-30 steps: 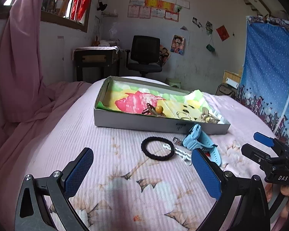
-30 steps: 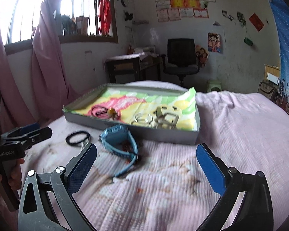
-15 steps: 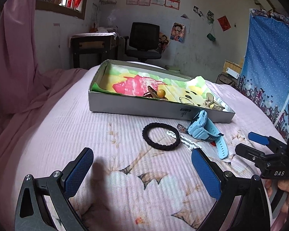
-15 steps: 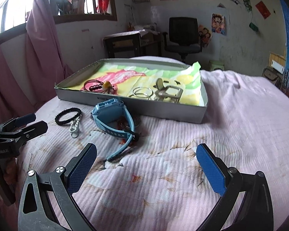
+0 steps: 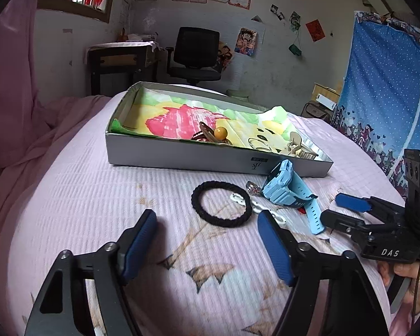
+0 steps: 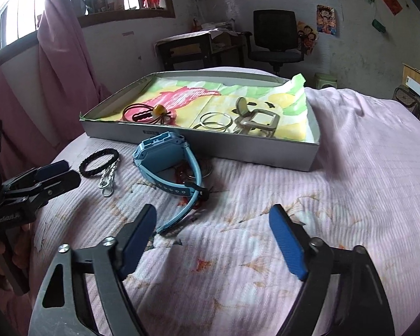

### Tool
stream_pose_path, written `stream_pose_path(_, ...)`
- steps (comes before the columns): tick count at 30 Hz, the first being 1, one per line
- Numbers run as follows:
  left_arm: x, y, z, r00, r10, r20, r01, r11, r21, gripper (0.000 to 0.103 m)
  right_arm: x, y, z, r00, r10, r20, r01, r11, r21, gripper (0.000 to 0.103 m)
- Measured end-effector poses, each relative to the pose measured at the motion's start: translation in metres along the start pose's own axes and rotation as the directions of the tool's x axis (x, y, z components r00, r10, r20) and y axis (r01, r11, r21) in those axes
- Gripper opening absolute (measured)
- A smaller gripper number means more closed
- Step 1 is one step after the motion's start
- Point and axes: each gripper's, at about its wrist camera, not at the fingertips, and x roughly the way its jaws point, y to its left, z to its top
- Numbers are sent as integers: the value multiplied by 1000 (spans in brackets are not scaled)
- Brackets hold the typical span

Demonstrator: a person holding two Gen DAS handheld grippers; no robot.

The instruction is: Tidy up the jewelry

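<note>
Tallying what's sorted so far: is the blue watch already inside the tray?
No: the blue watch lies on the pink bedspread in front of the tray.

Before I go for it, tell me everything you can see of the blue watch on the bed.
The blue watch is a chunky light-blue smartwatch, plastic-looking case with a rubbery strap. It stands tipped on its side on the pink bedspread, just in front of the grey tray, not in it. One strap end, with holes, trails toward the right gripper. Small red and metal pieces lie under it. A white chain and a black hair tie lie beside it. Neither gripper touches it.
</note>
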Motion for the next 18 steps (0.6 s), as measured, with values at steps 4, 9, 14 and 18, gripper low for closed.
stream_pose_path(4, 4, -1, 3, 1000, -21, -8, 21, 1000, 5, 64, 5, 5, 5, 1000, 16, -9, -17, 1000, -27, 66)
stream_pose_path(9, 11, -6, 5, 999, -37, -29, 38, 999, 39, 58, 13, 9, 14, 999, 34, -14, -34, 998, -48, 57)
stream_pose_path(14, 19, -8, 7, 998, -41, -49, 44, 997, 56, 51, 21, 10, 20, 998, 55, -19, -56, 997, -59, 49)
stream_pose_path(18, 22, -8, 8, 998, -40, -57, 43, 998, 51, 45, 26, 11, 23, 997, 80, -17, -81, 995, -58, 43)
